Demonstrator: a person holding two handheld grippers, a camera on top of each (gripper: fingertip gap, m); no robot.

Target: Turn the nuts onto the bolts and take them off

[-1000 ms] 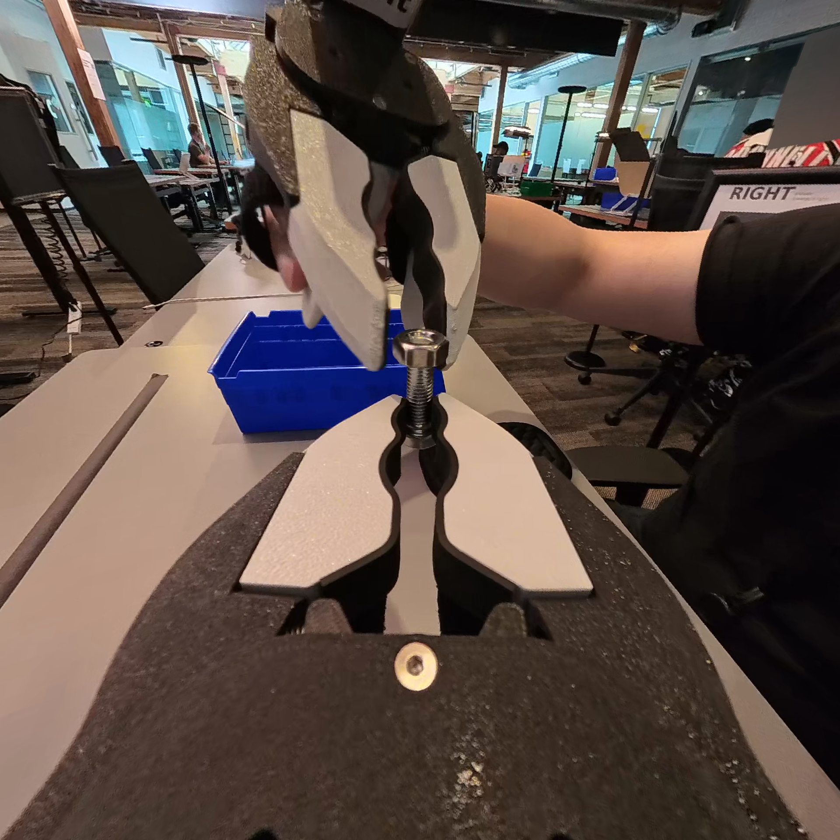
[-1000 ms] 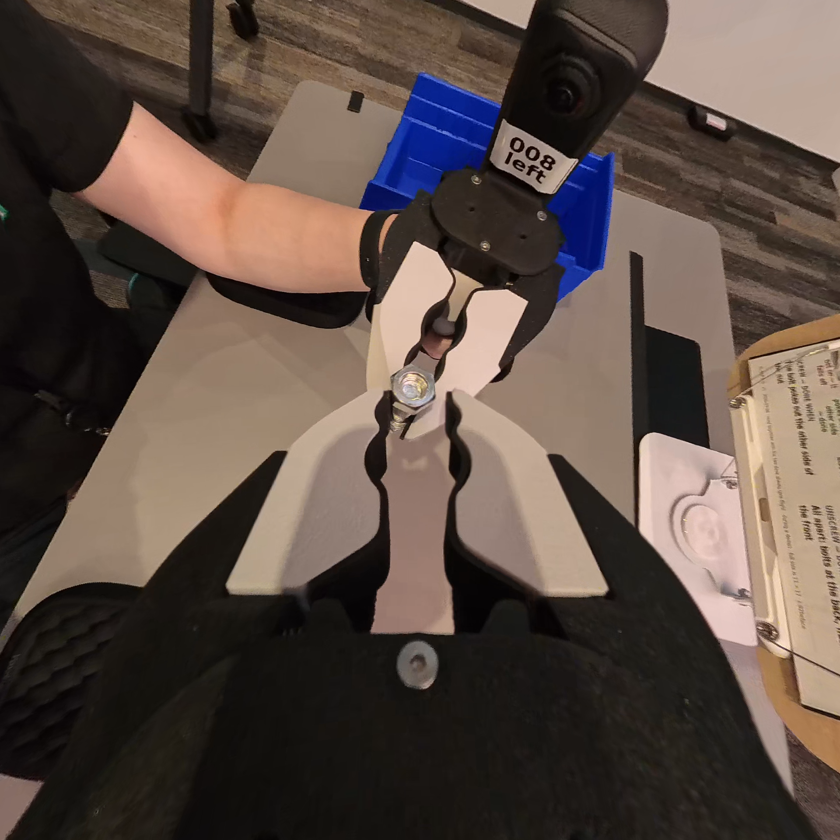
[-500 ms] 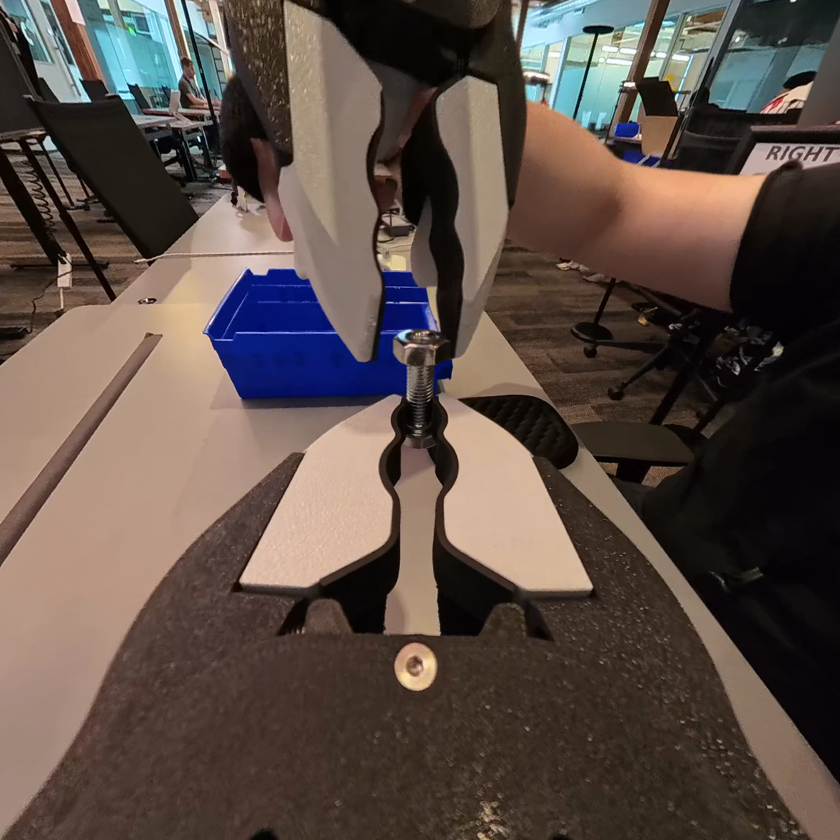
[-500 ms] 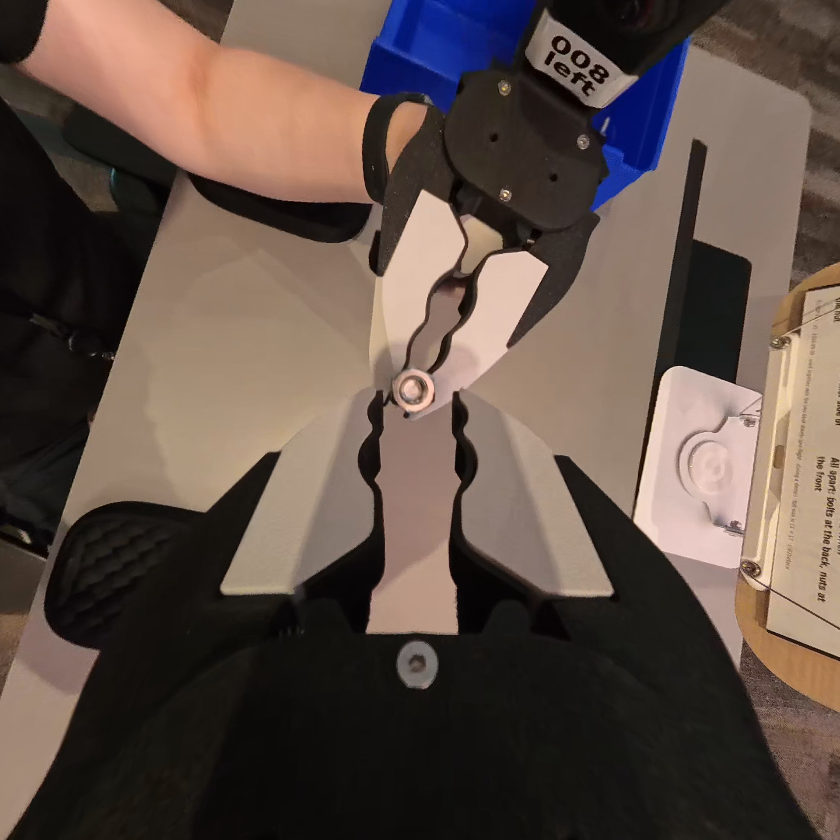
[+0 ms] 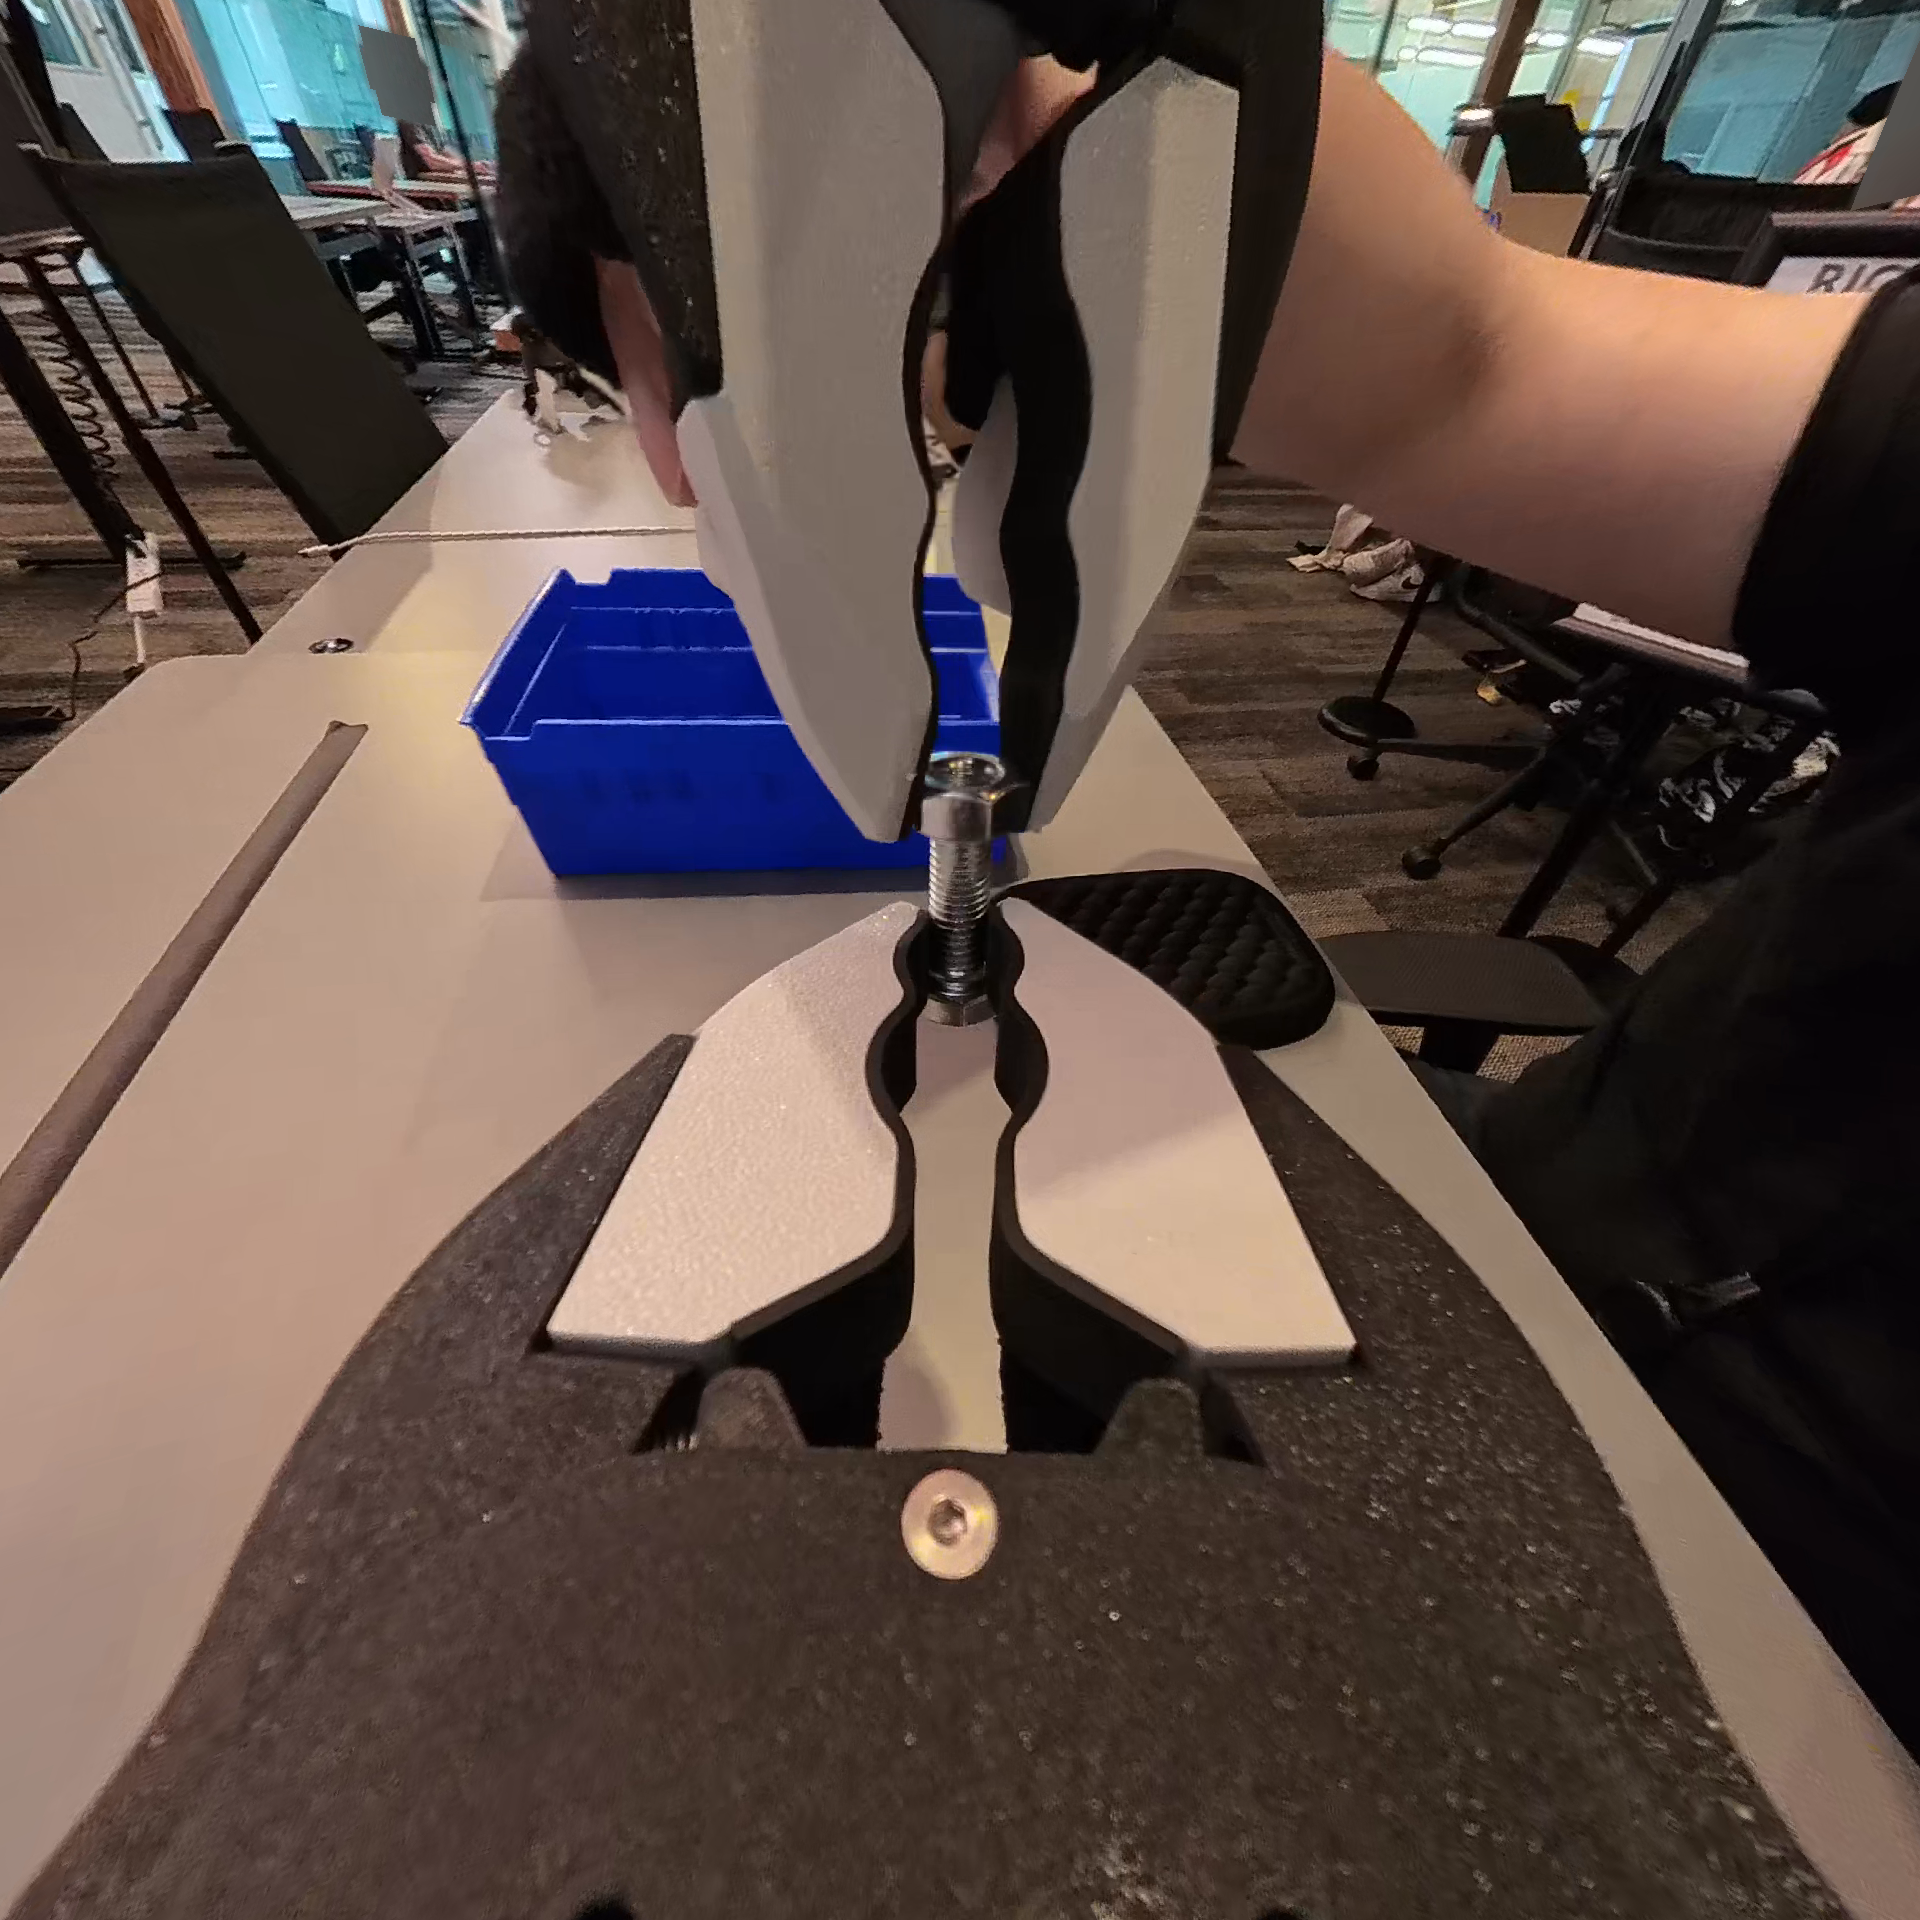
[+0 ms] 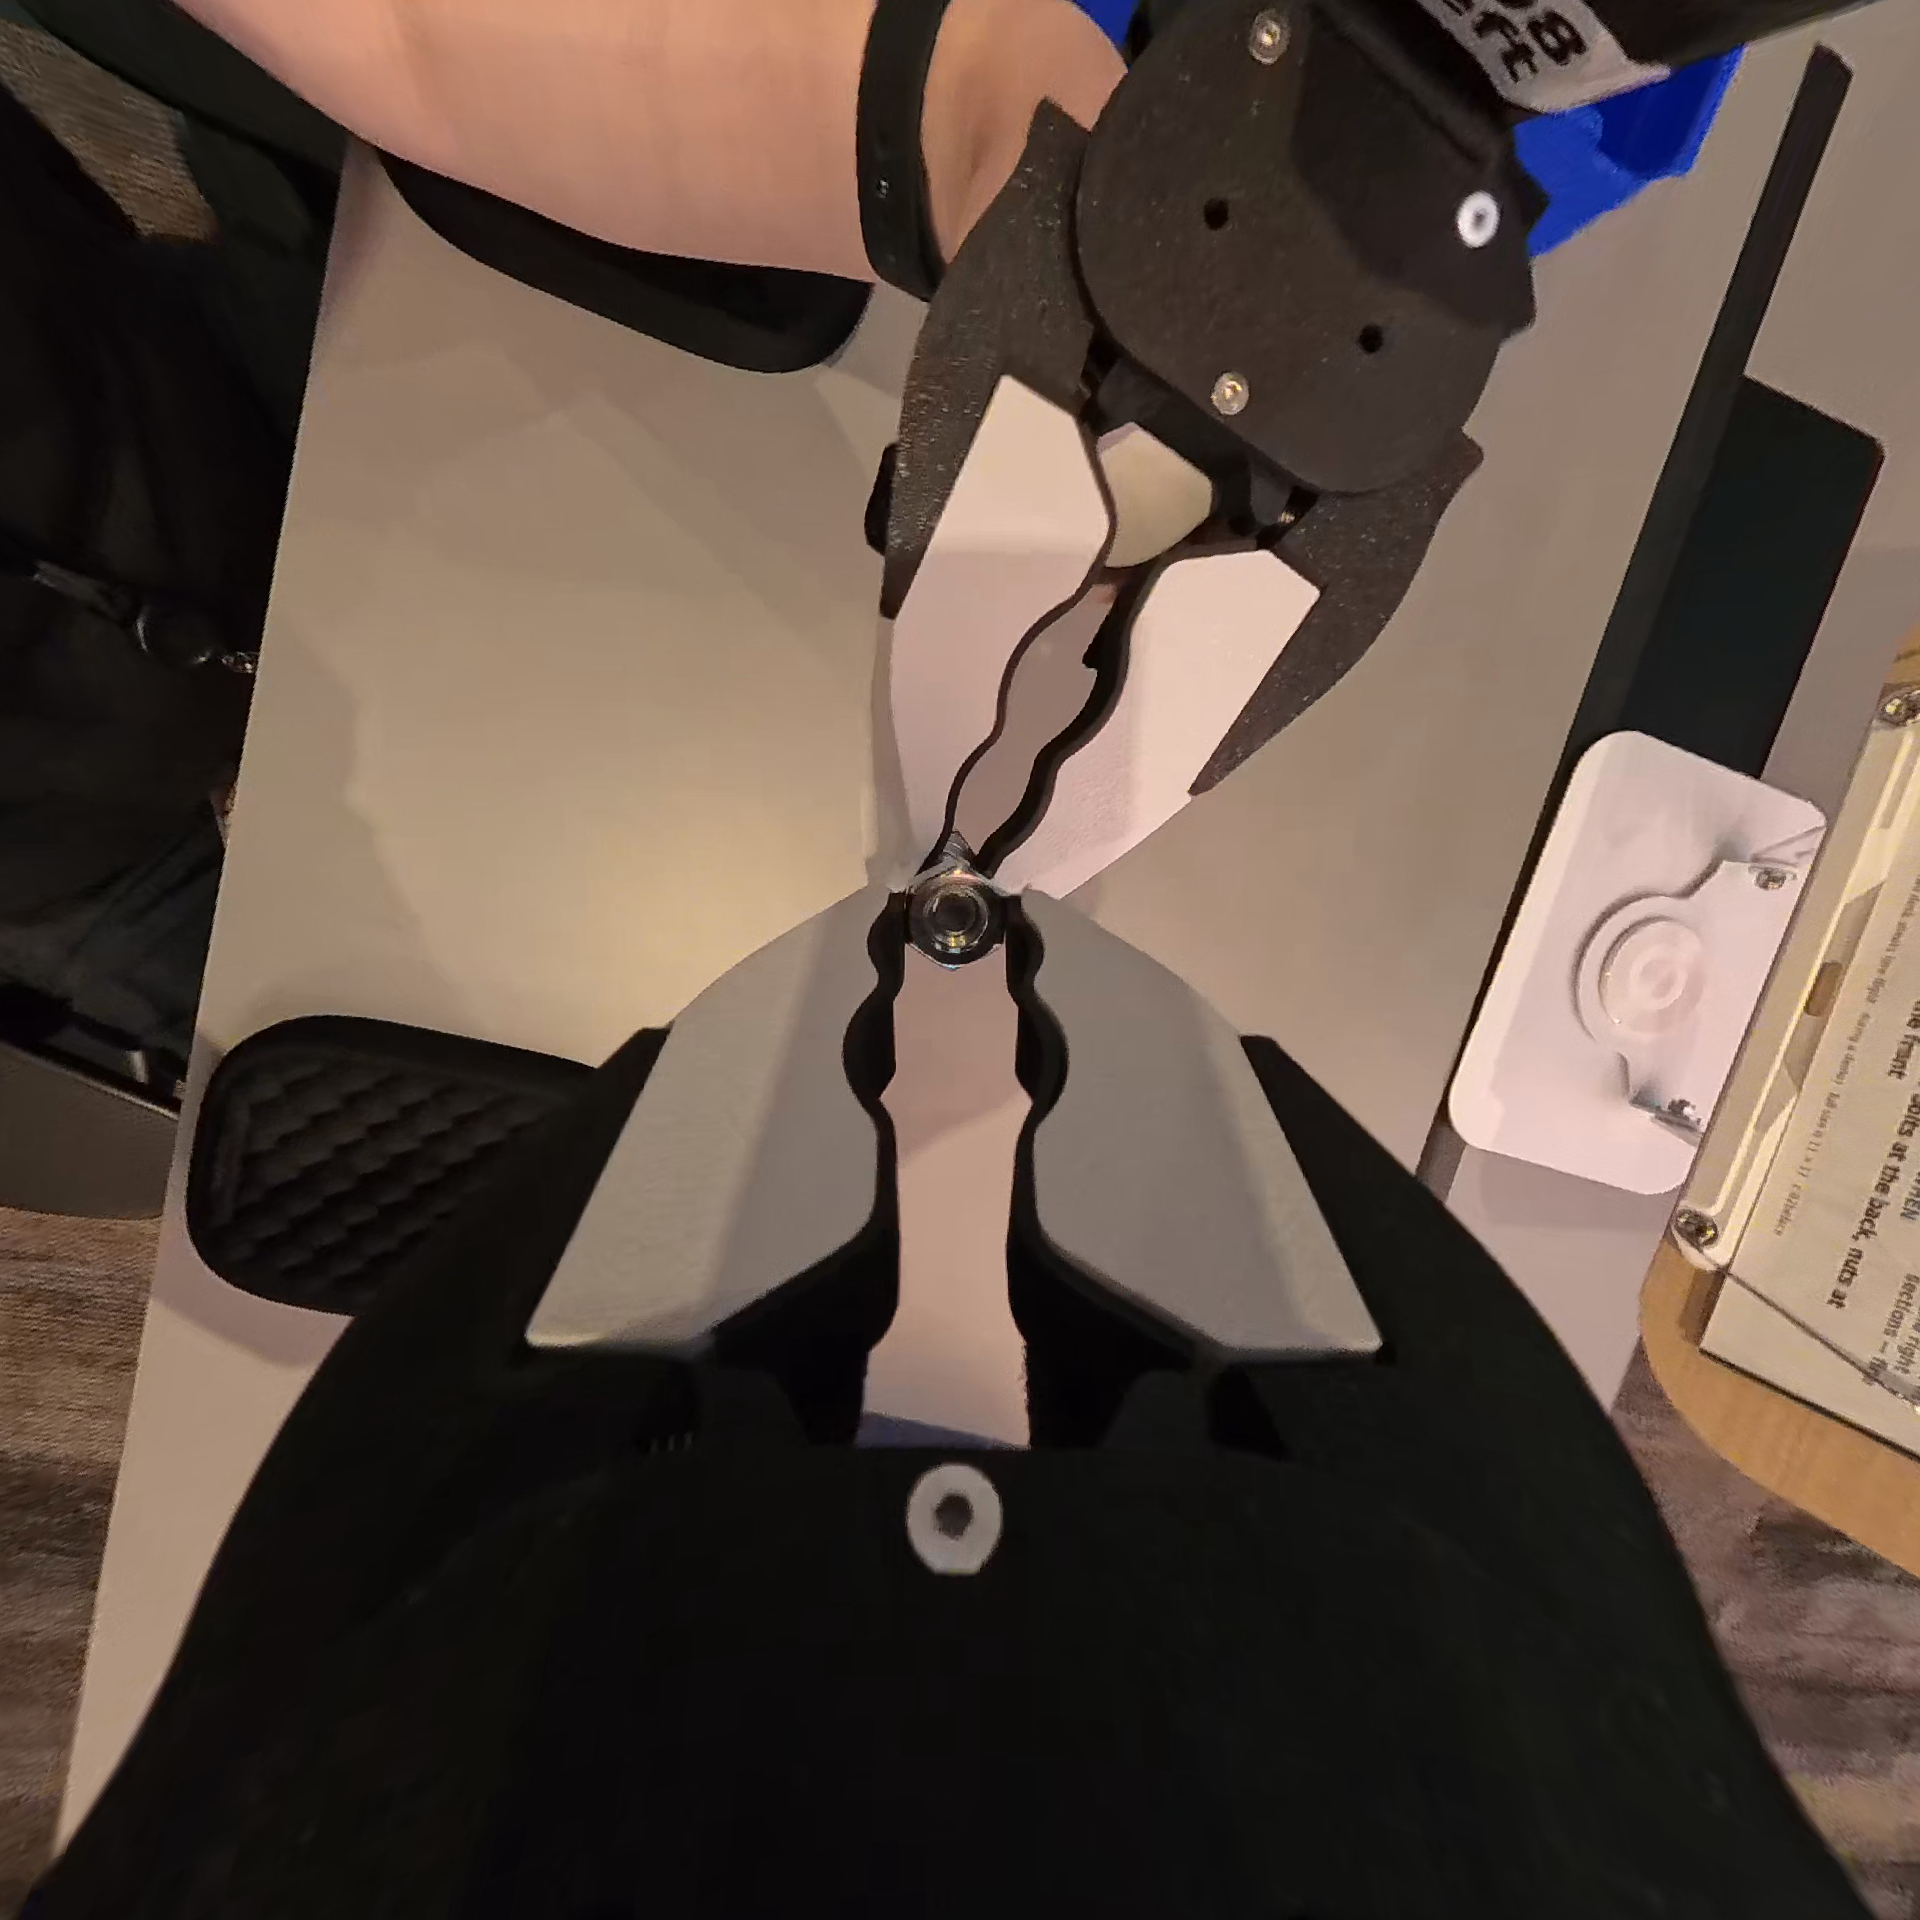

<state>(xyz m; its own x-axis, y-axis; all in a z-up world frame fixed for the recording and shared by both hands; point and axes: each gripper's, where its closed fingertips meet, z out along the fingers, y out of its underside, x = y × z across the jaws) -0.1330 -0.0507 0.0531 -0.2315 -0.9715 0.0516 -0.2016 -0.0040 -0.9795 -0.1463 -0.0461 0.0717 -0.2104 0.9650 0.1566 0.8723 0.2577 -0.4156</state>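
So, writing first: the black left gripper (image 6: 961,873) has a white label with black print up near its camera, and a printed sheet in a clear holder (image 6: 1849,1049) sits at the table's right edge. The shiny threaded steel bolt (image 5: 954,883) stands upright above the grey table (image 5: 312,1039), its lower end clamped in the left gripper's fingertips. The right gripper (image 5: 961,805), pointing down, is closed on the silver hex nut (image 5: 964,798) at the top. A blue plastic bin (image 5: 644,727) sits behind.
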